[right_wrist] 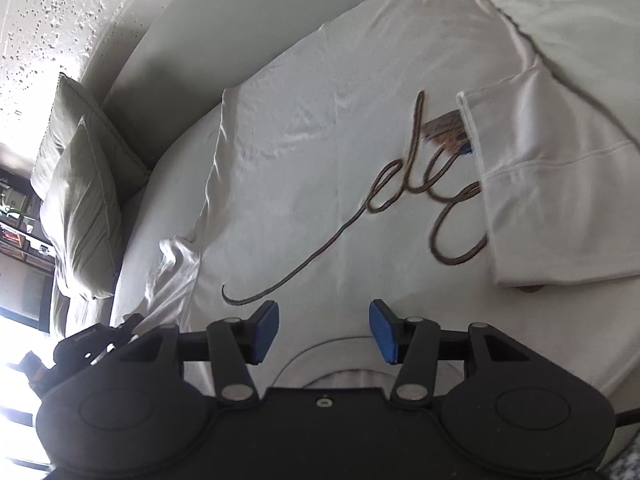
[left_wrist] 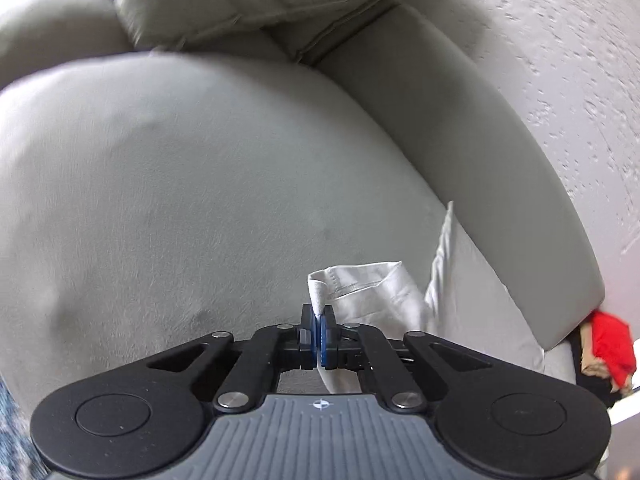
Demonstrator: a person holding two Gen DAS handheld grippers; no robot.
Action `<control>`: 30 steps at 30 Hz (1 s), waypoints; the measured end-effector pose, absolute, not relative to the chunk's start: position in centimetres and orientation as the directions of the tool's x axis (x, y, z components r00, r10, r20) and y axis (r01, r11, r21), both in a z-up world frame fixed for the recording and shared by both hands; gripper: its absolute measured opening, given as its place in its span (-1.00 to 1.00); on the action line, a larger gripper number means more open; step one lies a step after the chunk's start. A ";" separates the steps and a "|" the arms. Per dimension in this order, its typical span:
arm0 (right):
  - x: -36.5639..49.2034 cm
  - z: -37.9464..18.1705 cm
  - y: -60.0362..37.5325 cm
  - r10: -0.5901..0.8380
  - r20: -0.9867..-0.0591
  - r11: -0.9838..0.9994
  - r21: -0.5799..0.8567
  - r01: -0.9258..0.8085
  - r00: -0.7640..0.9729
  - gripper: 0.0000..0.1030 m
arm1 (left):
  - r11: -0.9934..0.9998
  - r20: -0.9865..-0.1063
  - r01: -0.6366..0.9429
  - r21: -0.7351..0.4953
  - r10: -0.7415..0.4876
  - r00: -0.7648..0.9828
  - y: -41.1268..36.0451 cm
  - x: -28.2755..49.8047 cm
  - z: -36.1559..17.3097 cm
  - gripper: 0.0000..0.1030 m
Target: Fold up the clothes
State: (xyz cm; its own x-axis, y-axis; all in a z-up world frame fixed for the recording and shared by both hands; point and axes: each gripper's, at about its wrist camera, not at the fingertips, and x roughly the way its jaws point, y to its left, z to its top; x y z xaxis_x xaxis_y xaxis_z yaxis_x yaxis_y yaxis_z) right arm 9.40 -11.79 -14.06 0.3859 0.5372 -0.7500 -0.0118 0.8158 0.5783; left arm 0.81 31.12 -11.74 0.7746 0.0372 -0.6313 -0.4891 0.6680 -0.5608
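My left hand-held gripper is clenched on a hemmed edge of the white T-shirt, most likely the sleeve cuff, with the cloth pinched between the blue pads and standing up just past them. My right hand-held gripper is released: its pads stand apart with nothing between them, and it hangs over the collar end of the shirt without touching the cloth, as far as I can tell.

The T-shirt lies spread face-up on the sofa seat, its script lettering showing, with one long side running near the sofa's backrest and its neck toward the front edge where I stand. On my right side one sleeve is already turned in over the chest and covers the end of the lettering, so I judge the first fold done. The side near the backrest is still loose; that sleeve sits rumpled by the left-hand gripper.

What is left, as I read it: bring the held sleeve in across the body to match the other, then fold the shirt in half or thirds along its length. I would put the job at an early stage. Two cushions sit at the far corner of the sofa, well apart from the shirt.
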 end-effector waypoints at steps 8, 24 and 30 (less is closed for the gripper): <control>7.9 -13.4 -17.2 0.503 -0.734 0.806 0.588 0.058 0.456 -0.04 | 0.916 -0.561 -0.288 -0.279 0.087 0.823 22.2 2.7 -5.4 -1.00; 6.5 -12.4 -22.4 0.553 -0.664 0.749 0.661 0.048 0.502 0.14 | 1.000 -0.732 -0.006 0.000 0.004 0.681 10.5 1.0 -8.7 -0.31; 6.3 -12.4 -24.3 0.517 -0.659 0.759 0.648 0.063 0.546 0.08 | 0.921 -0.744 -0.317 -0.228 0.045 0.667 18.6 -0.5 -8.4 -0.22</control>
State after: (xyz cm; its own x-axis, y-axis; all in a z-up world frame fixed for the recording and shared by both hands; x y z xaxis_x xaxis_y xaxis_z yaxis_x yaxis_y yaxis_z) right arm 6.27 -24.31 -12.39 0.5463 0.5169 -0.6591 0.0627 0.7594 0.6475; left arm -0.47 18.64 -8.36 0.6668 0.0447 -0.7439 -0.3165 0.9207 -0.2284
